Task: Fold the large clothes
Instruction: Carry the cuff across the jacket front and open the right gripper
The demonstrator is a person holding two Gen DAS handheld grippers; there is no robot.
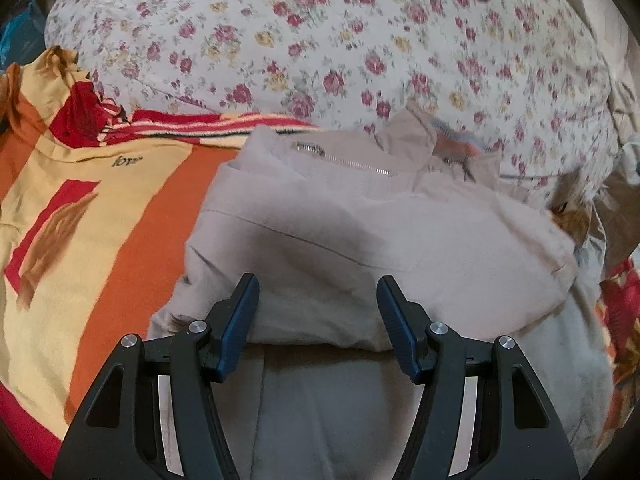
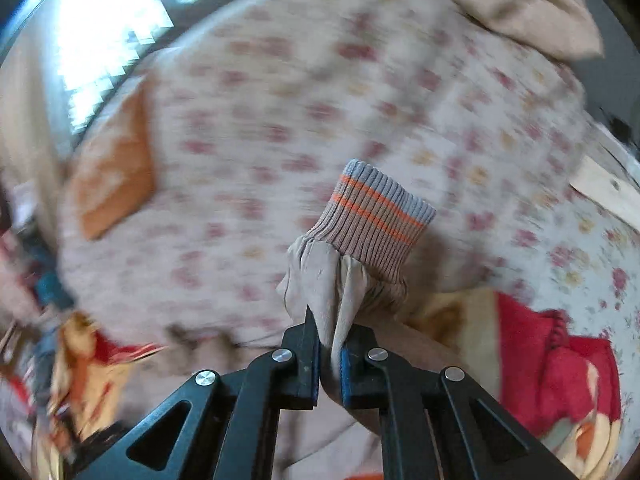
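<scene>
Left gripper (image 1: pixel 318 292): jaws apart, straddling the beige jacket (image 1: pixel 360 232), gripping nothing.
Right gripper (image 2: pixel 330 344): jaws clenched on the jacket's sleeve (image 2: pixel 340 280); striped cuff (image 2: pixel 376 216) at 12 o'clock.
Jacket: on the floral bedsheet (image 1: pixel 320 40).

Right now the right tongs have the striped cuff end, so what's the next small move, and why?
Probably carry the sleeve across onto the beige jacket. The right tongs are shut on it below the ribbed cuff, while the left tongs stand open over the folded body.
</scene>
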